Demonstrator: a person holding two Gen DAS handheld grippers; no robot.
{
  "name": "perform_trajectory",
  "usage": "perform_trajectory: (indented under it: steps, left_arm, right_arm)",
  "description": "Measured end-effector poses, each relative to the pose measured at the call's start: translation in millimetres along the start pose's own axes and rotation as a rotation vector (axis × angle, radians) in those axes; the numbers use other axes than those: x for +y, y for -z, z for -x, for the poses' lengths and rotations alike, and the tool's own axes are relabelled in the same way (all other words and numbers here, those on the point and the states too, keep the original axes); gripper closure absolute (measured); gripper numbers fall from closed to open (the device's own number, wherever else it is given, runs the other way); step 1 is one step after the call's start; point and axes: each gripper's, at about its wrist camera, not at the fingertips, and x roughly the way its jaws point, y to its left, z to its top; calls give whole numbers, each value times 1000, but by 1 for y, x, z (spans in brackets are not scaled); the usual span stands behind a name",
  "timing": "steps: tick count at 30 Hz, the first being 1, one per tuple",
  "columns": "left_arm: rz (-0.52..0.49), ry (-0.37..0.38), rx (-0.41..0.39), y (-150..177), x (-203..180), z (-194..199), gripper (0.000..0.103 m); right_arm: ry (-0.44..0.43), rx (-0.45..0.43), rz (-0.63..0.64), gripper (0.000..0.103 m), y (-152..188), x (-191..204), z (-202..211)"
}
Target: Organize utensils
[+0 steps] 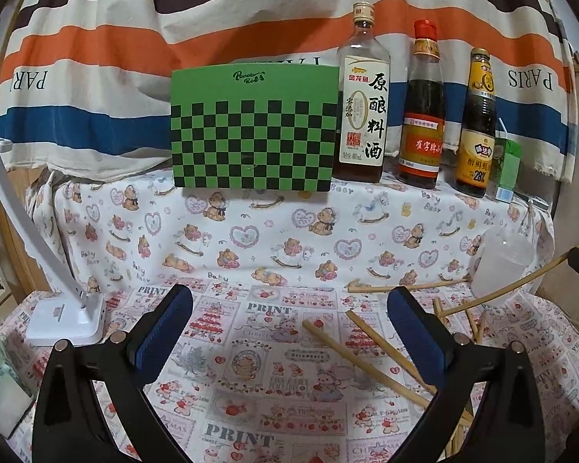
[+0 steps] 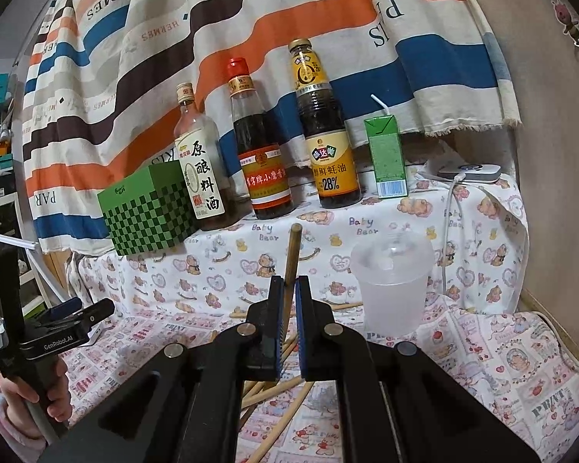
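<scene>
The right tool [image 2: 288, 308] is clamped on one upright chopstick [image 2: 290, 266], beside the plastic cup [image 2: 391, 285]. More chopsticks [image 1: 370, 351] lie on the table [image 1: 250, 347], whose cloth reads "PRINT". The left tool [image 1: 289, 332] gapes apart, empty. Behind stands a bottle [image 2: 328, 146] marked "28%".

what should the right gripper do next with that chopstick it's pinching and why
Probably carry it a little to the right and over the frosted plastic cup, then lower it in. The right gripper is shut on one chopstick that stands nearly upright, the cup's mouth is open beside it, and more loose chopsticks lie on the cloth.
</scene>
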Motion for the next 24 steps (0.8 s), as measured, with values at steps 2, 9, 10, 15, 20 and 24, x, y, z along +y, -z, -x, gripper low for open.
perform_trajectory:
  steps: [2, 9, 10, 15, 20, 24]
  left_arm:
    - [0, -1, 3, 0, 0, 0, 3]
    - [-21, -8, -12, 0, -2, 2, 3]
    - [-22, -8, -12, 0, -2, 1, 3]
    - [-24, -6, -12, 0, -2, 1, 3]
    - [-136, -39, 29, 1, -12, -9, 3]
    - [-154, -30, 122, 9, -16, -26, 3]
  right_arm:
    - [-3, -3, -2, 97, 0, -1, 1]
    - [-10, -8, -7, 94, -1, -2, 3]
    - [-10, -11, -8, 94, -1, -2, 3]
    - [14, -43, 20, 103, -1, 3, 8]
    - [27, -38, 60, 103, -3, 6, 7]
    - [-4, 69, 59, 103, 0, 5, -10]
